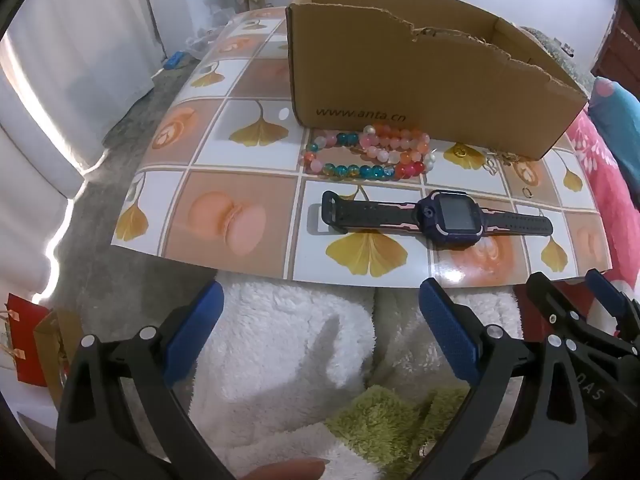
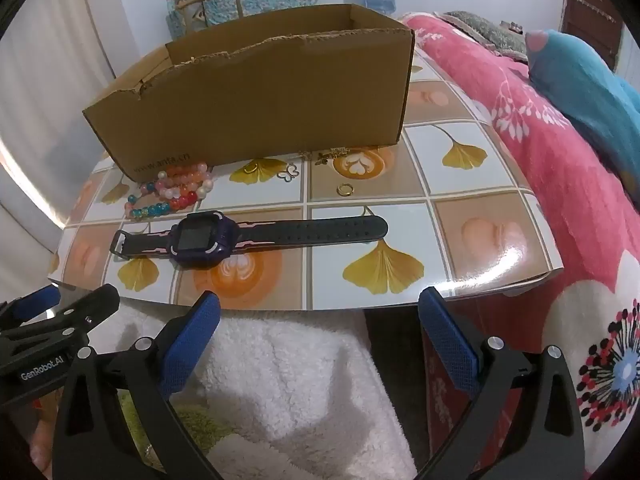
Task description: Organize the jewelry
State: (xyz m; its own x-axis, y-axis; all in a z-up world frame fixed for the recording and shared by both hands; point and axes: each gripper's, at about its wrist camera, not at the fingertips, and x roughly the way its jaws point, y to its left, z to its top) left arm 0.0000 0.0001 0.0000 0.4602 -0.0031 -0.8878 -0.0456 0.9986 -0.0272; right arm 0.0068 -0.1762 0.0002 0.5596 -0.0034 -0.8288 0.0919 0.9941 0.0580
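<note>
The cardboard box (image 2: 256, 100) stands open at the table's (image 2: 492, 248) far side. The watch (image 2: 204, 238) lies flat nearest the edge, bead bracelets (image 1: 368, 154) just behind it. Both the left gripper (image 1: 320, 336) and the right gripper (image 2: 320, 336) gape wide, empty, short of the table; either should straddle the strap crosswise.

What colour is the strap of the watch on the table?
The watch strap is black with thin pink lines near the case; the left wrist view shows it best.

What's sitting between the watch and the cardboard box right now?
The bead bracelets lie between the watch and the cardboard box, against its front wall; clearest in the left wrist view.
</note>
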